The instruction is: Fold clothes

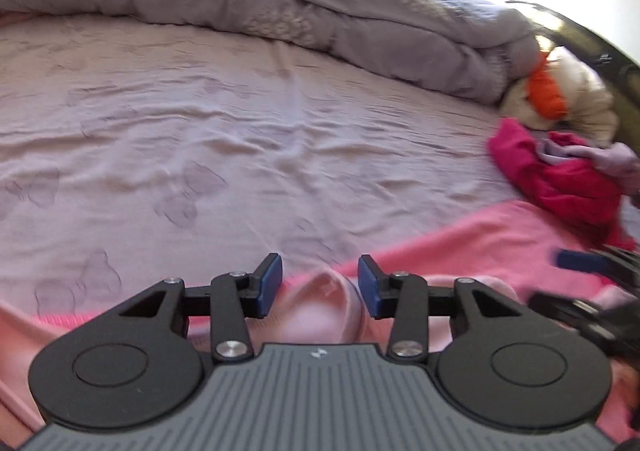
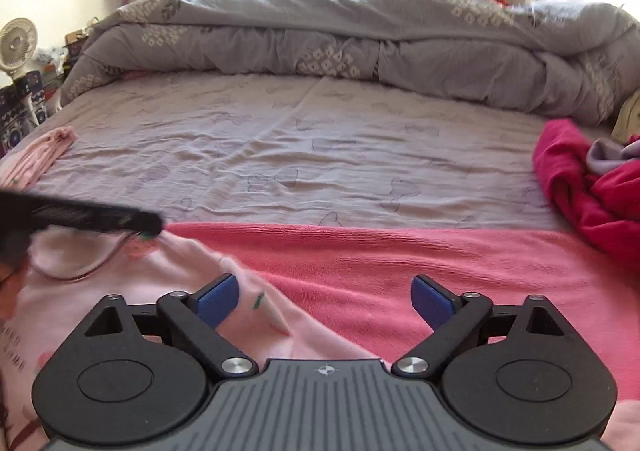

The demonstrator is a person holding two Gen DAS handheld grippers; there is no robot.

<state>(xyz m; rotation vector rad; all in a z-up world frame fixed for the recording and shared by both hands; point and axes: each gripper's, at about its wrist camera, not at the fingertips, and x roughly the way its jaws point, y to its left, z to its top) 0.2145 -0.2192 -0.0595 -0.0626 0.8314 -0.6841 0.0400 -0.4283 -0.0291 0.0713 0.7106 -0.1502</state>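
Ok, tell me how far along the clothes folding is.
Early. Nothing looks folded yet. In hand: the pale pink garment lies rumpled on the pink towel; the left gripper is open with a ridge of that cloth between its fingers, and the right gripper is open over the garment's edge. Left: the red clothes heap and a pink piece at the far left.

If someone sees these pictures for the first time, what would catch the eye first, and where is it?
First the bright pink towel across the near edge of the bed, with a pale pink garment lying on it under the open right tongs. Next the crumpled magenta clothes at the right side. Behind everything, a bulky grey quilt is heaped along the far side.
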